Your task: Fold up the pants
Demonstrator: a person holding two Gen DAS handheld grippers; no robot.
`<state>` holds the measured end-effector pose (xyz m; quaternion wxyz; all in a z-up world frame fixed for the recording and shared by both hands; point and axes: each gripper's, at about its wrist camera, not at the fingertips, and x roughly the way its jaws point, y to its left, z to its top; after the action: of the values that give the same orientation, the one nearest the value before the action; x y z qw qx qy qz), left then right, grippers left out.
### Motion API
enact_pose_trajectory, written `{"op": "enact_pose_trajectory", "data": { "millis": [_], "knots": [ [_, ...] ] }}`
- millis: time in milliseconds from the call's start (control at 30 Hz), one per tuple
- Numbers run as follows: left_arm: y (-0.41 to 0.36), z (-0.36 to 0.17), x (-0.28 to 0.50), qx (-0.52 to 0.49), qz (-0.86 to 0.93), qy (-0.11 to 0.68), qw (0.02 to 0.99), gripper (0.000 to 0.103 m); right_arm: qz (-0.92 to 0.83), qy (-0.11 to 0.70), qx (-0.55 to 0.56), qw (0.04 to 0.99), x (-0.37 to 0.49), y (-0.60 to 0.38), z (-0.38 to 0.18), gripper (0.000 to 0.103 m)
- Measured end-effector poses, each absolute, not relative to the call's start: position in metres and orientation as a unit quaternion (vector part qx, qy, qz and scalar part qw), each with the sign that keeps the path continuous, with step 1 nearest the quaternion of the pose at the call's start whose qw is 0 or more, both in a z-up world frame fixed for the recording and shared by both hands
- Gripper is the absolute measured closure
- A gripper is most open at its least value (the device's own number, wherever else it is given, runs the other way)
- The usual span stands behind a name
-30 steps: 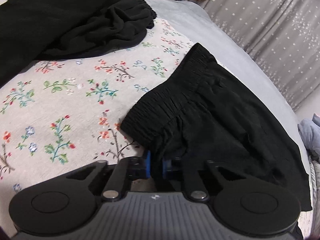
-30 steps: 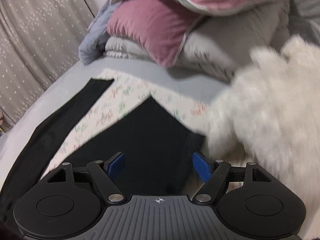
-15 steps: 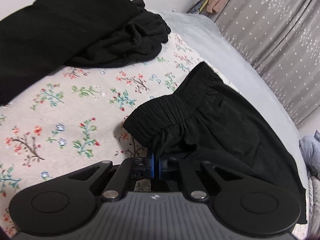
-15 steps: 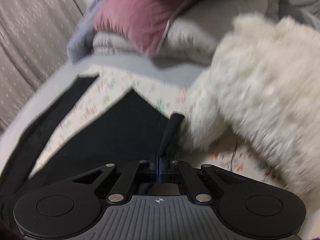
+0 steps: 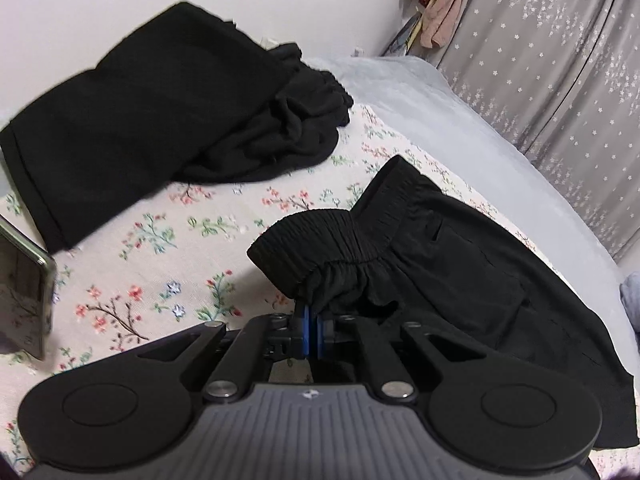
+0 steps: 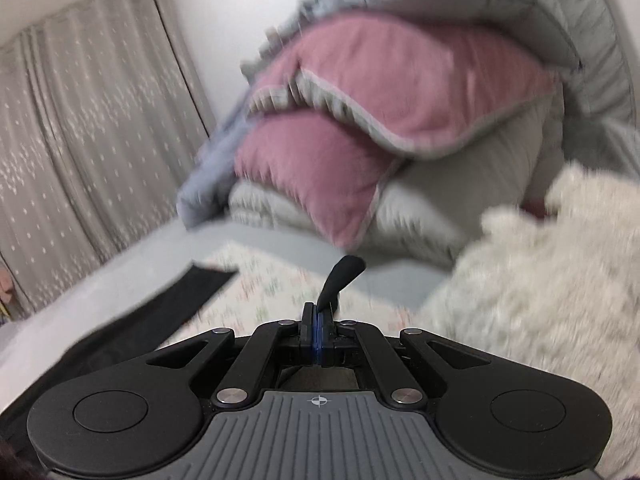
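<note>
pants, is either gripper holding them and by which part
Both. The left gripper pinches the pants at the gathered waistband; the right gripper pinches a hem corner.

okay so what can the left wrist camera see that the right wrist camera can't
Only the left wrist view shows the pants' gathered waistband pinched in the left hand-held gripper, a second black garment heaped behind it, and a phone at the frame's edge.

Only the right wrist view shows the pink and grey bedding pile, a white fluffy blanket, and the right hand-held gripper shut on a lifted pant-leg end.

Both show the floral sheet and grey dotted curtain.
</note>
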<state>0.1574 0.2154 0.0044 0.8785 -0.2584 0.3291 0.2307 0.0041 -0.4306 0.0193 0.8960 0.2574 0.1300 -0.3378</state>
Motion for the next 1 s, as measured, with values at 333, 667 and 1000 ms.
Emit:
{"op": "enact_pose_trajectory", "data": {
  "millis": [333, 667, 1000],
  "knots": [
    [0.215, -0.009, 0.165, -0.245, 0.222, 0.370, 0.868, 0.080, -0.338, 0.152, 0.257, 0.893, 0.012, -0.436, 0.016, 0.103],
    [0.220, -0.019, 0.162, -0.274, 0.217, 0.386, 0.853, 0.070, -0.336, 0.188, 0.270, 0.883, 0.014, -0.439, 0.006, 0.103],
    [0.205, -0.034, 0.170, -0.254, 0.192, 0.425, 0.847, 0.043, -0.338, 0.241, 0.284, 0.864, 0.019, -0.447, -0.010, 0.103]
  ]
}}
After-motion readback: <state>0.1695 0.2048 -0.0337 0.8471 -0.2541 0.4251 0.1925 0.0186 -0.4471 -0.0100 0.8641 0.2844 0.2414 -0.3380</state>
